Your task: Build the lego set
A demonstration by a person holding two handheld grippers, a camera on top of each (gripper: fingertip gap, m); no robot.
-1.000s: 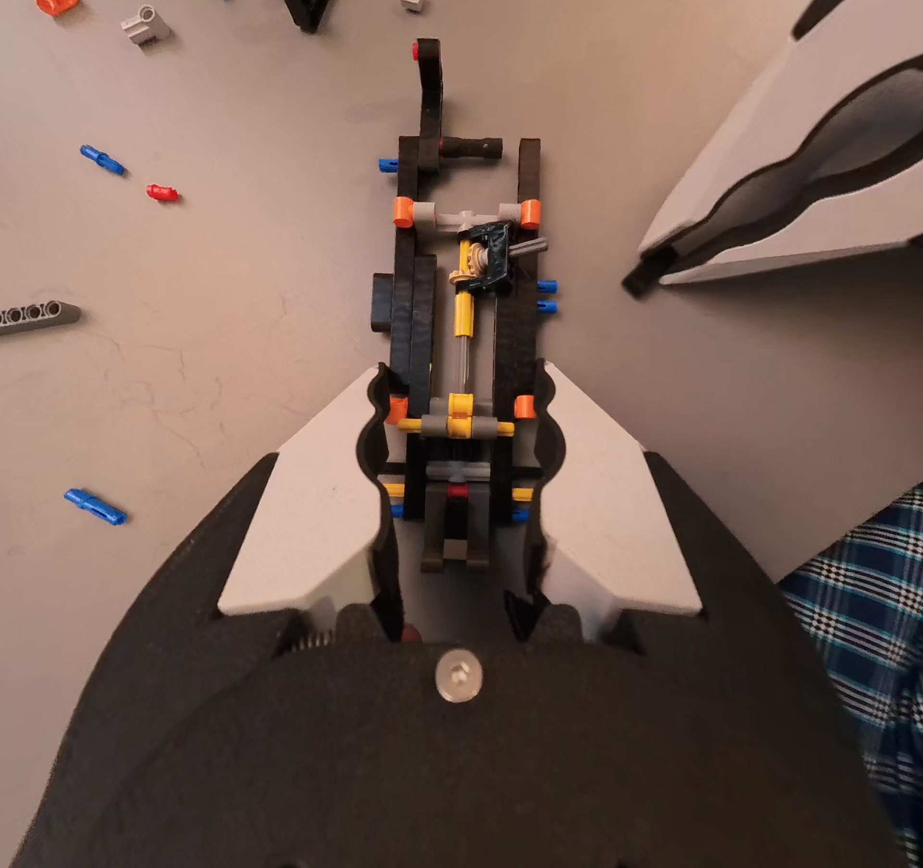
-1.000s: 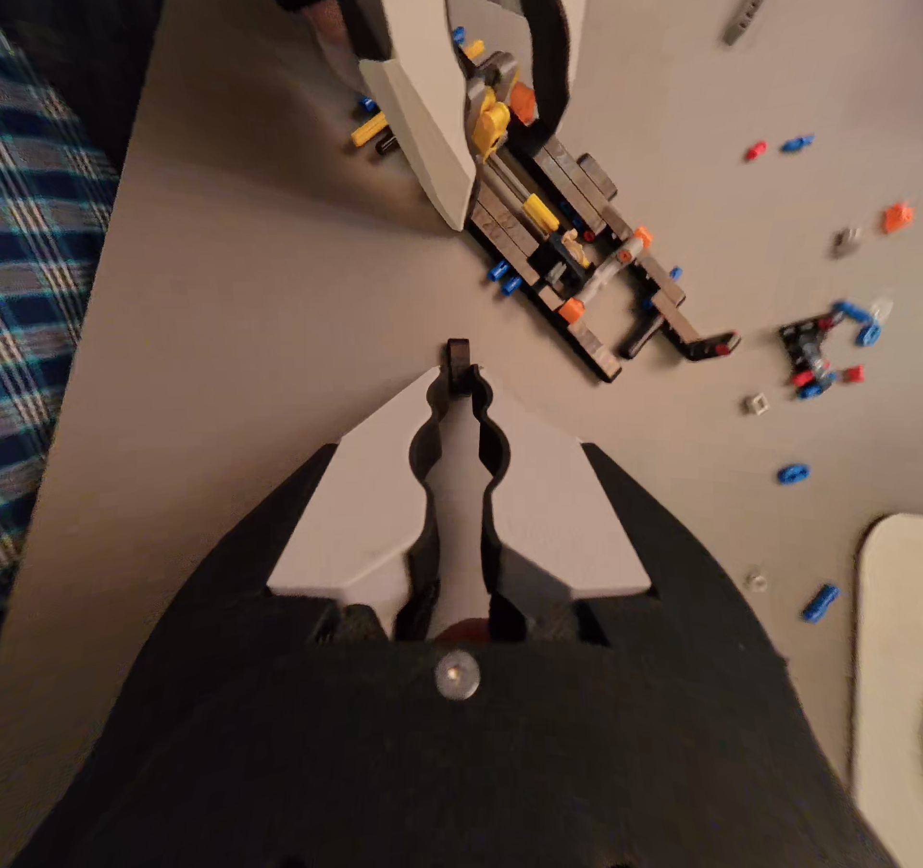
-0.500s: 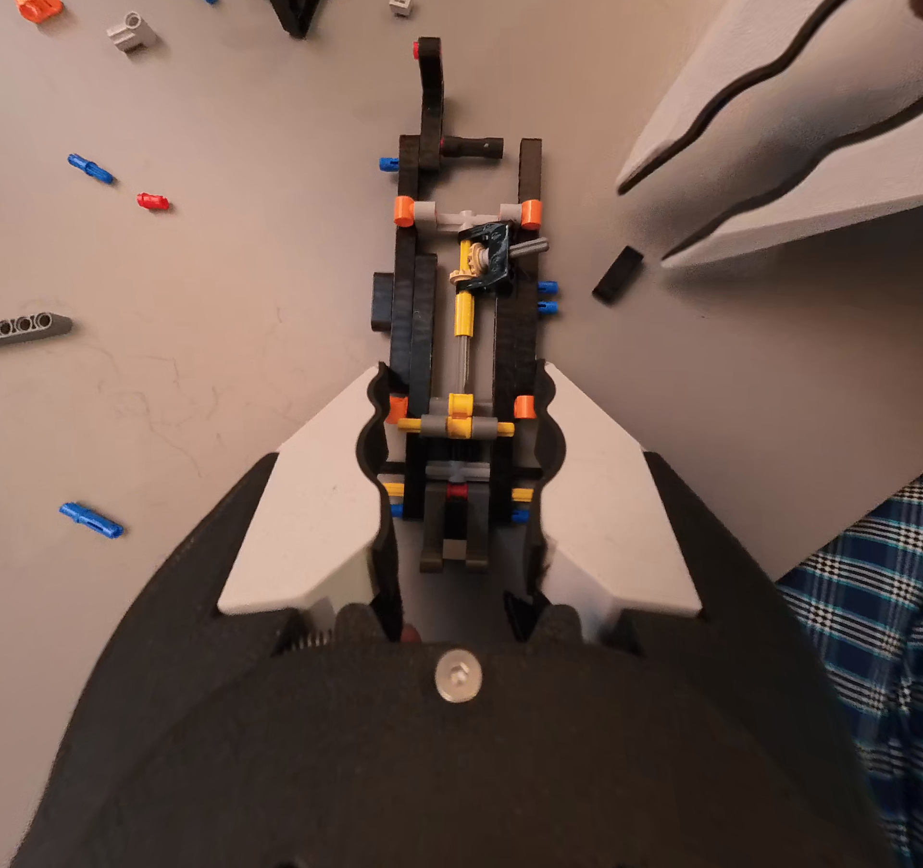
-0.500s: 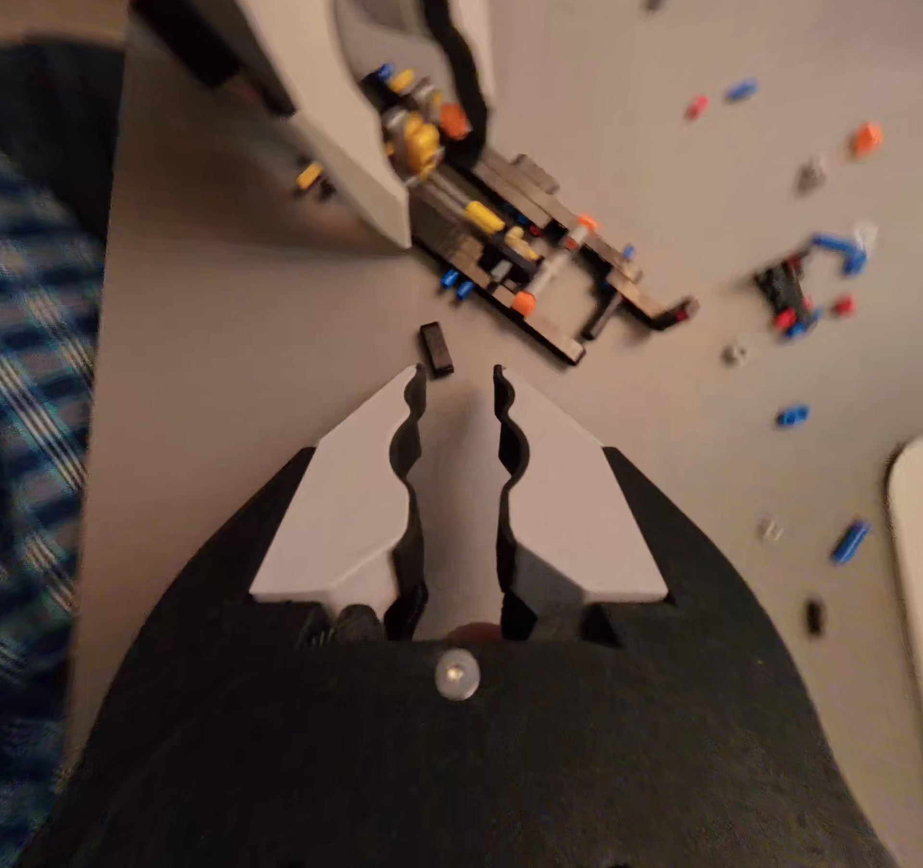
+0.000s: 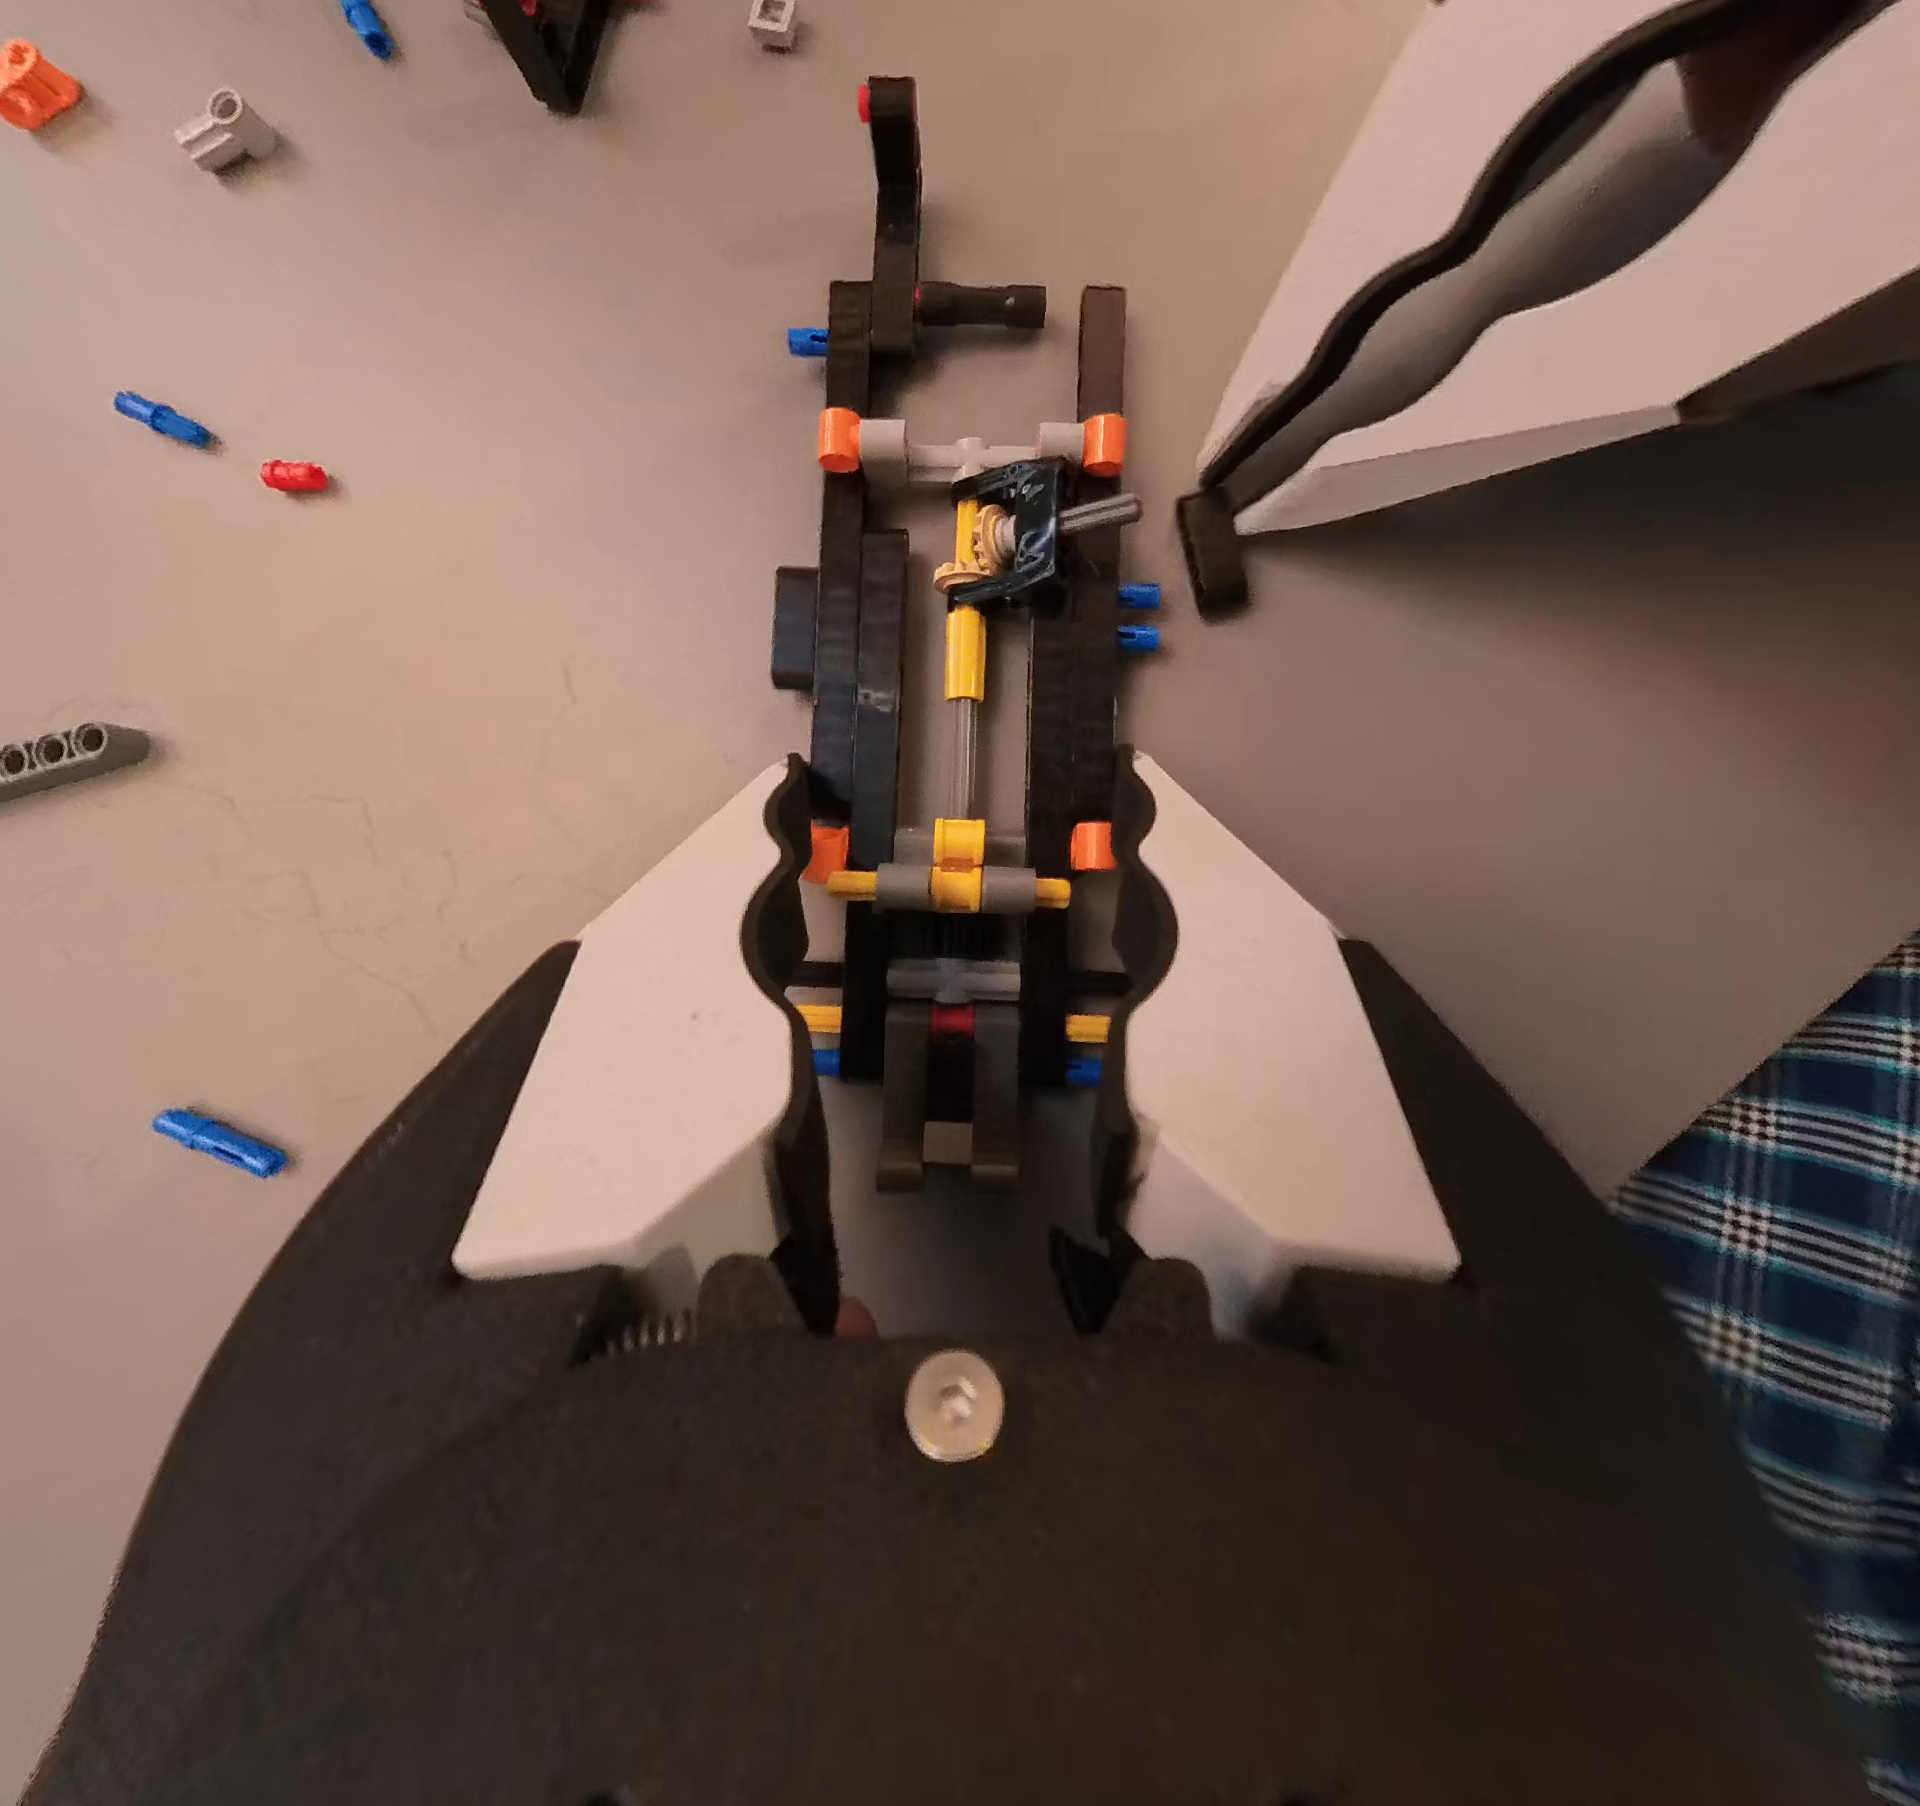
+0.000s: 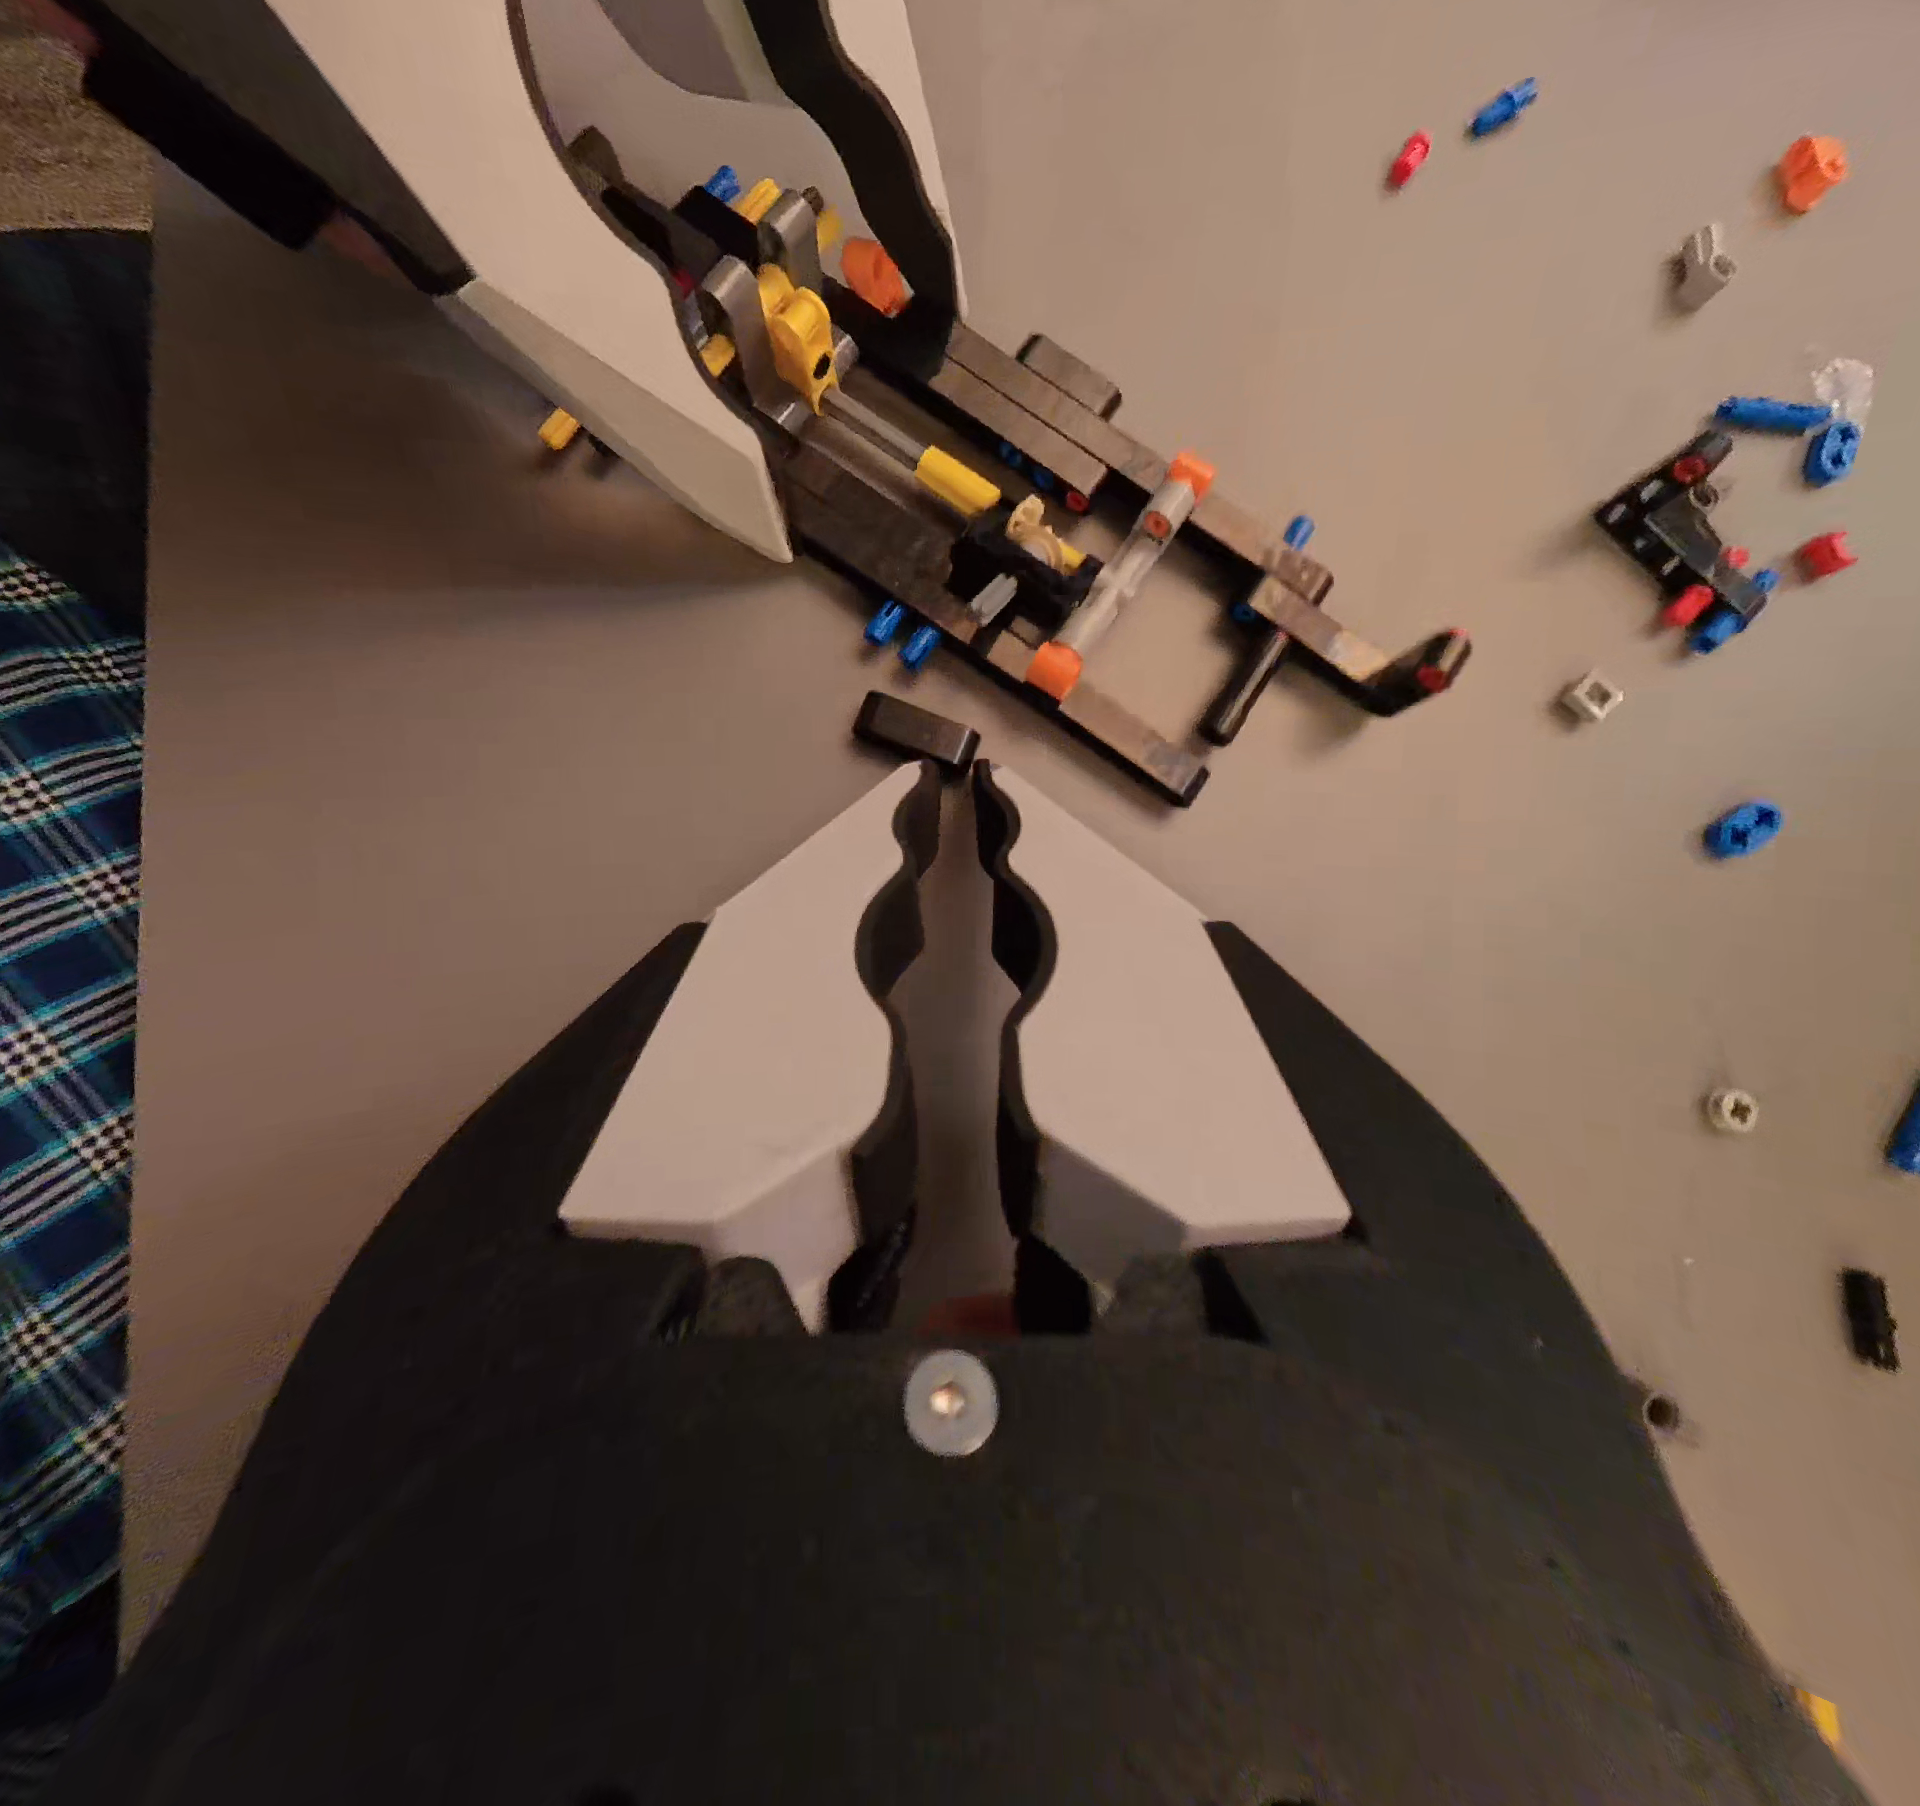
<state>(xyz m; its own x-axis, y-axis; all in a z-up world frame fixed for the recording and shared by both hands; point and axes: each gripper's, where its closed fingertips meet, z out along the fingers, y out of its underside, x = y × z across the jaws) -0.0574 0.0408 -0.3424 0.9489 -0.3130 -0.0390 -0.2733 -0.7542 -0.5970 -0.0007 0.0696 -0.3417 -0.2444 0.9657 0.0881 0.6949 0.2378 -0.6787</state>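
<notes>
A long black lego chassis (image 5: pixel 1075 676) with yellow axle parts and orange bushes lies on the grey table. My left gripper (image 5: pixel 961 780) is shut on its near end, one finger on each side rail. The chassis also shows in the right wrist view (image 6: pixel 1049 426), held by the left gripper (image 6: pixel 862 426). My right gripper (image 6: pixel 948 769) is shut on one end of a small black brick (image 6: pixel 912 723), which sticks out crosswise to the left, just beside two blue pins (image 6: pixel 899 629) on the chassis. In the left wrist view the brick (image 5: pixel 1210 556) hangs at the right gripper's tips (image 5: pixel 1221 499).
Loose parts lie on the table: a black V-shaped subassembly (image 5: pixel 561 21), blue pins (image 5: pixel 218 1143), a red pin (image 5: pixel 293 476), an orange connector (image 5: pixel 36 83), a grey connector (image 5: pixel 223 130) and a grey beam (image 5: pixel 73 757). A plaid sleeve (image 5: pixel 1787 1237) is at the right. Some 7 cm of space lies between my two pairs of fingers.
My right gripper let the small black brick drop on the table, opened, then shut on its end again, with the brick now crosswise and closer to the chassis. The left gripper has kept its hold.
</notes>
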